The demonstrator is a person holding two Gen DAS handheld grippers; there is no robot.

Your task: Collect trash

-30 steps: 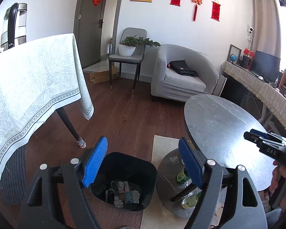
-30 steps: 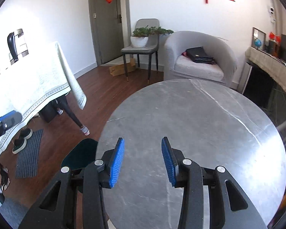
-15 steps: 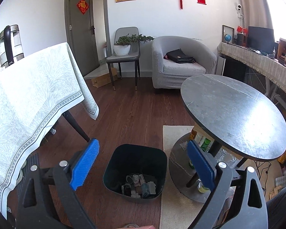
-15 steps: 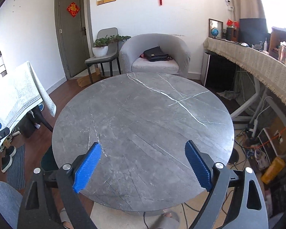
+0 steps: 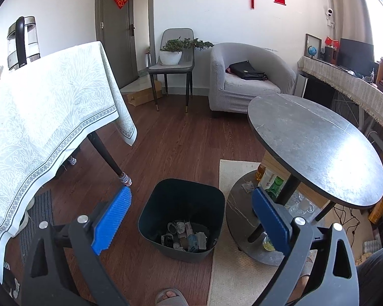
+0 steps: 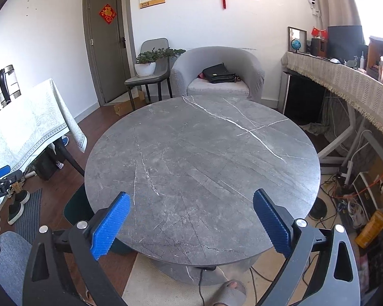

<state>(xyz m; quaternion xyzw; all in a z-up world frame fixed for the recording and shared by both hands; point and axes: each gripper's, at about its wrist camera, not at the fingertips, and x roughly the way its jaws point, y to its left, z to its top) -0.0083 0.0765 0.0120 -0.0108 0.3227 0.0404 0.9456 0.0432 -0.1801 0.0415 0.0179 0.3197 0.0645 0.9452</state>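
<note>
- Both grippers stand spread wide with nothing between the pads: my left gripper (image 5: 189,219) hangs over the bin (image 5: 182,216), and my right gripper (image 6: 190,219) hangs over the round grey desk (image 6: 201,168). Both sets of jaws have just been opening.
- Trash (image 5: 185,236) lies in a loose heap at the bottom of the bin, which stands on the wooden floor just beside the desk's low shelf (image 5: 238,211).
- I see no litter on the desk top in either view.
- One crumpled scrap (image 5: 247,186) sits on the shelf near some bottles (image 5: 274,185); I judge it the likeliest piece left.
- I expect it to be light, soft and easily crushed, so I would pinch it across its bulk with a gentle squeeze.
- Reaching it means going in under the desk top, with the bottles close by; a careless sweep could tip them.
- Whether the bottles count as trash, I cannot tell.
</note>
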